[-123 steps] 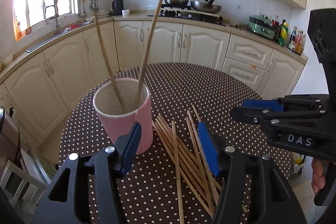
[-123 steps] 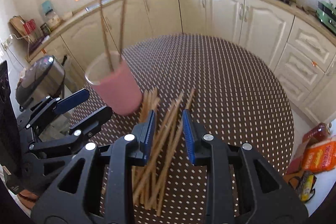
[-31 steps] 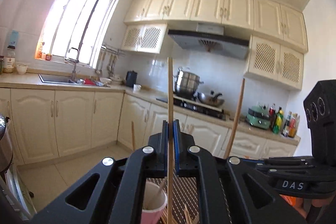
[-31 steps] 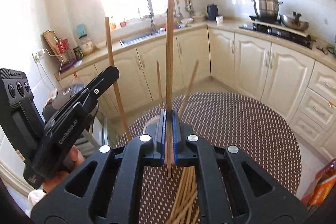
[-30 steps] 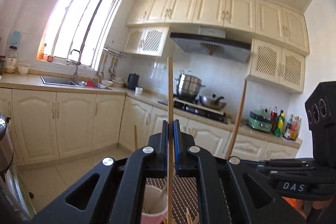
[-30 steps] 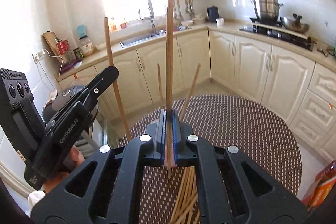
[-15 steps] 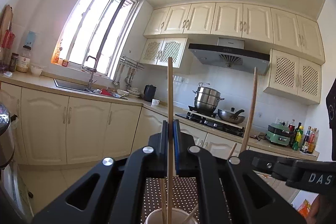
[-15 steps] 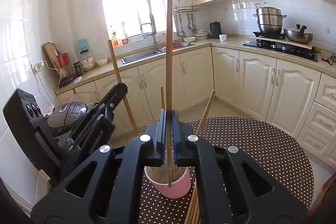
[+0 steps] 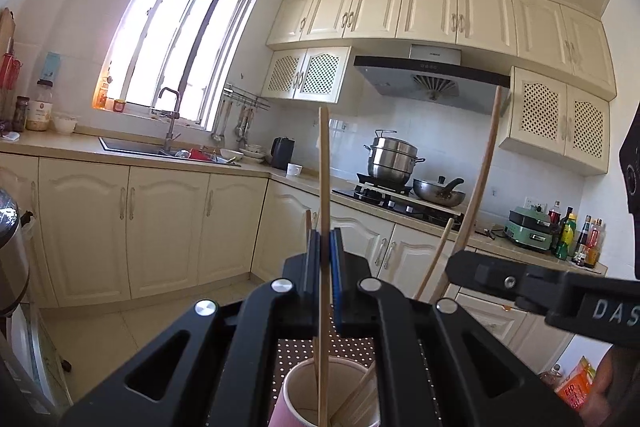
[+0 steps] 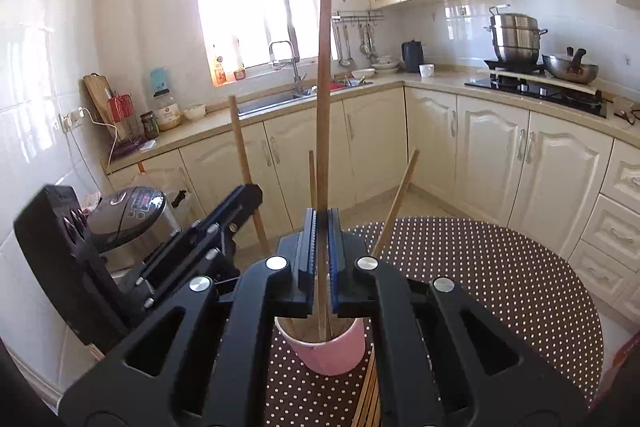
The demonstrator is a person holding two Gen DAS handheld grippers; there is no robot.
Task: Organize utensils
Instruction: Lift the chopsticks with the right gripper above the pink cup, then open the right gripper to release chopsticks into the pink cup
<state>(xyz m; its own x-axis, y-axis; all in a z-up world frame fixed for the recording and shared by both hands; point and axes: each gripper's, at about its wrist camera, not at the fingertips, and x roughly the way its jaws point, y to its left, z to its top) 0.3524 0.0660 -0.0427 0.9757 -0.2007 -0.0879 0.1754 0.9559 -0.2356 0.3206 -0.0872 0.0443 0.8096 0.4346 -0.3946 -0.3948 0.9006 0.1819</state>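
Observation:
A pink cup (image 9: 320, 393) stands on the dotted table just below my left gripper (image 9: 324, 243). That gripper is shut on an upright wooden chopstick (image 9: 324, 167) whose lower end reaches down inside the cup. My right gripper (image 10: 322, 227) is shut on a second upright chopstick (image 10: 322, 99), its tip inside the same pink cup (image 10: 334, 353). Two more chopsticks (image 10: 396, 203) lean in the cup. Each gripper shows in the other's view: the right one (image 9: 460, 265) at the right, the left one (image 10: 250, 195) at the left.
Loose chopsticks (image 10: 370, 395) lie on the brown dotted tablecloth (image 10: 500, 287) in front of the cup. A rice cooker (image 10: 132, 215) stands left of the table. Cream cabinets, a sink and a stove line the walls. An orange packet (image 9: 574, 385) lies low right.
Both grippers have sunk with their chopsticks and come nearer the cup. The chopstick tips now sit inside the cup, which looks larger and closer in both views.

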